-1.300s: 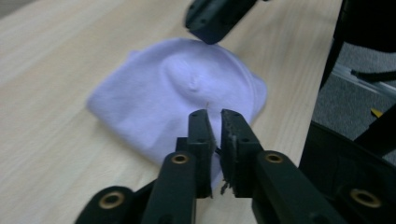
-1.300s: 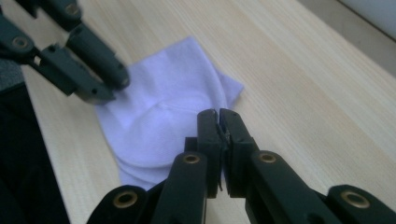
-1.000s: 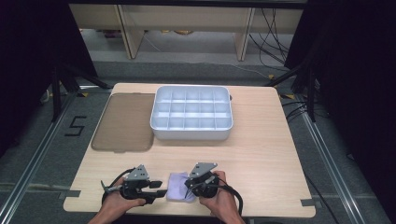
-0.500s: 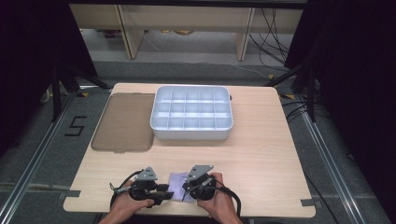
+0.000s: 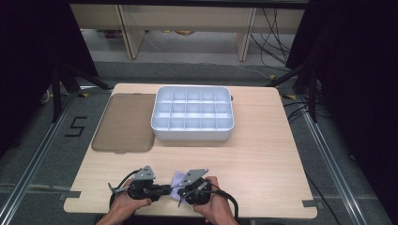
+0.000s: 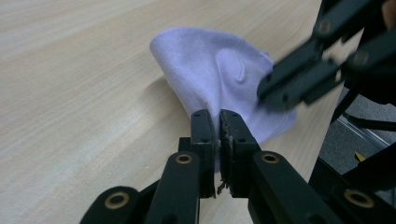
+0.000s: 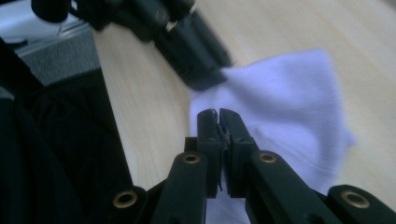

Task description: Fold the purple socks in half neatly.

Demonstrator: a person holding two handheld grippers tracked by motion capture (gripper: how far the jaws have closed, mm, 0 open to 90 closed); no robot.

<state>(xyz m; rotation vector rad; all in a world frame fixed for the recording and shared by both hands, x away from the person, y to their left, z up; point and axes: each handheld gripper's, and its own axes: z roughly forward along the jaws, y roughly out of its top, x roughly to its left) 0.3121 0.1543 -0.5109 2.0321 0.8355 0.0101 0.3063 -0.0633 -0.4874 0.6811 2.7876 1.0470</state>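
Cloth at near table edge, strung between 2 grippers: left gripper clamped on one edge, right gripper clamped on the opposite. Span running left-right, both equally near, ready for spreading apart.

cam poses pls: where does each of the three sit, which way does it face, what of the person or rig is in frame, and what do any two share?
High view: above the person's side, facing forward and down on the table; both hands, left gripper, right gripper, divided tray, brown lid.
Left gripper view: rides the left gripper, looks along its shut jaws pinching the lilac cloth; the other gripper at right.
Right gripper view: rides the right gripper, jaws shut on the cloth; the other gripper at top.
Shared: all three show the cloth and wooden tabletop.
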